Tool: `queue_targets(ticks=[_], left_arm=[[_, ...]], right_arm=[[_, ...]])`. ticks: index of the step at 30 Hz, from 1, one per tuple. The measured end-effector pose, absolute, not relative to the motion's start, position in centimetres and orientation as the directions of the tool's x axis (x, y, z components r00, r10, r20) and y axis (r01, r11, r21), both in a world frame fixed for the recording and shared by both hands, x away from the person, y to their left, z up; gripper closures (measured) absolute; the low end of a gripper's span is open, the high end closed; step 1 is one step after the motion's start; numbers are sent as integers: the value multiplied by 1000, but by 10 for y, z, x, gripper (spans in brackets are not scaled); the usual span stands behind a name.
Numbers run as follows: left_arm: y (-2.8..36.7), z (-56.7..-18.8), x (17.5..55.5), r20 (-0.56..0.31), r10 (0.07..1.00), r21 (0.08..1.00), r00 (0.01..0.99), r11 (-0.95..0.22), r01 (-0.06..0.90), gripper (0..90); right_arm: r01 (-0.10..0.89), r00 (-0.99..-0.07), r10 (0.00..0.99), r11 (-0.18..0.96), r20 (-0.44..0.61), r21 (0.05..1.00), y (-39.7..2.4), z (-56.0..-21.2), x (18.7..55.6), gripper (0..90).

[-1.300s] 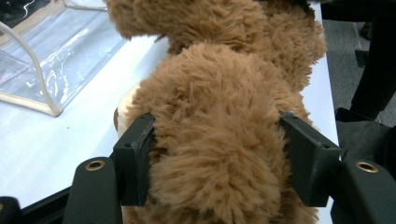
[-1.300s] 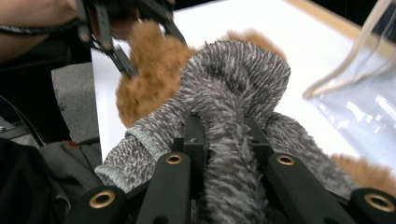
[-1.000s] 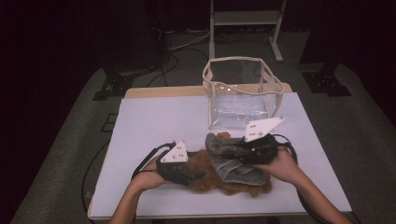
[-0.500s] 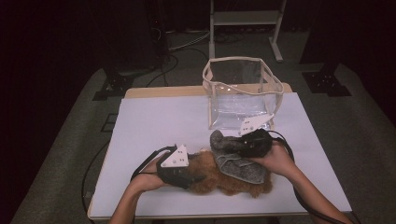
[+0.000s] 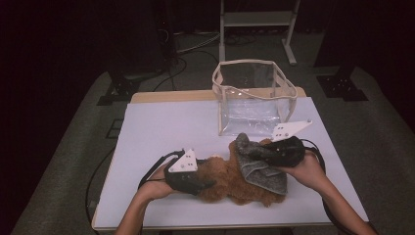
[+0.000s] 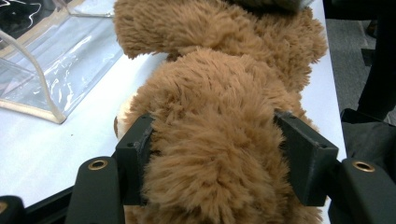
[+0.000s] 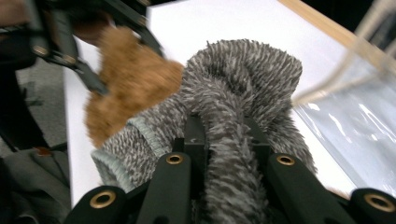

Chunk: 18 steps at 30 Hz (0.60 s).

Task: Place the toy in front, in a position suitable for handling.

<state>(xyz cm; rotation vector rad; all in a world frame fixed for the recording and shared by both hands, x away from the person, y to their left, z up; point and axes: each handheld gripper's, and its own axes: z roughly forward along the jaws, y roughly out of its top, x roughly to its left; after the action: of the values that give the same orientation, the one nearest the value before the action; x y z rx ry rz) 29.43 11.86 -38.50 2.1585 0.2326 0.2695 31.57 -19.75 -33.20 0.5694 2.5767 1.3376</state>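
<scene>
High view: left gripper (image 5: pixel 208 185) clamps the brown teddy bear (image 5: pixel 230 181); right gripper (image 5: pixel 258 152) pinches the grey knit garment (image 5: pixel 259 166) draped over it.

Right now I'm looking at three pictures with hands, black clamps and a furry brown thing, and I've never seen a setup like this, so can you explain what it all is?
There is no robot here. A person at a white table holds a hand-held clamping tool in each hand. The high view looks down from above the person's side. The other two pictures come from small cameras riding on each tool, looking along its two black jaws.

On the table lie a brown plush toy and, farther back, an open clear plastic bag with beige trim.

The left tool has its jaws closed around a limb of the plush toy. The right tool pinches a fold of a grey knitted fabric piece, which drapes over the toy. I cannot tell whether it is a garment.
</scene>
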Motion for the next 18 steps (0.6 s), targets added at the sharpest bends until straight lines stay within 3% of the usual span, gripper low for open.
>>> queue_targets(ticks=[7,18], left_arm=[[120,-386,294,97,267,827,959,-557,71,356],[123,-387,295,88,259,832,962,-550,71,355]], right_arm=[[210,-931,364,546,-4,811,-181,-336,310,764],[308,-884,465,494,52,813,-236,-359,310,765]])
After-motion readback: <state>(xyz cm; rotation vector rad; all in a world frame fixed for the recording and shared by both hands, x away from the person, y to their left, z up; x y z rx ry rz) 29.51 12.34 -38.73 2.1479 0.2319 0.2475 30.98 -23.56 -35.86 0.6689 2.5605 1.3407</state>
